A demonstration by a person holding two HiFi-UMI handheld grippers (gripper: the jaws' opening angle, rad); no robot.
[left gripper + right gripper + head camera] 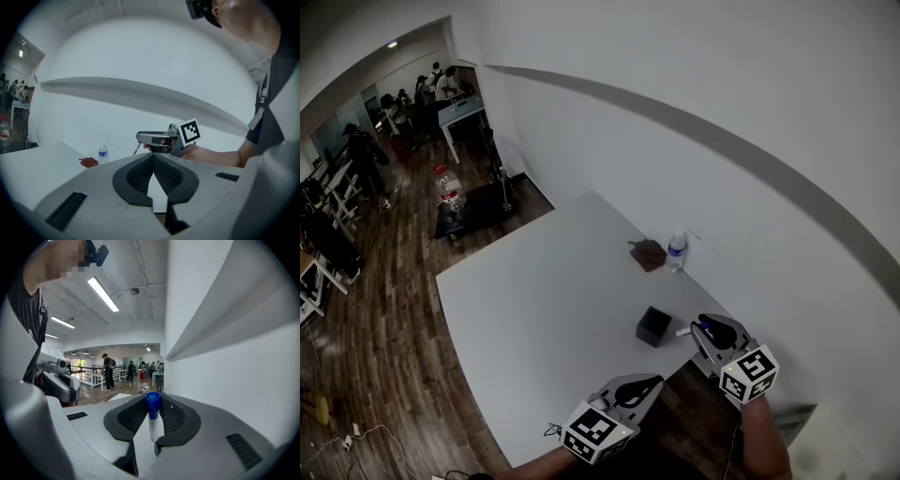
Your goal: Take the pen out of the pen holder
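Note:
The black square pen holder (653,326) stands on the white table (544,319) near its right edge. My right gripper (698,330) hovers just right of the holder, shut on a white pen with a blue cap (152,414); the pen stands upright between the pads. In the head view the pen's white end (682,331) sticks out toward the holder, apart from it. My left gripper (654,380) hangs off the table's near edge, its jaws closed together with nothing between them (153,157). In the left gripper view, the right gripper (140,137) shows with the pen's tip (136,149) below it.
A water bottle (677,251) and a small brown object (648,254) sit at the table's far right corner, by the white wall. Beyond the table lie a wooden floor, a tripod stand (501,178) and people at desks far off.

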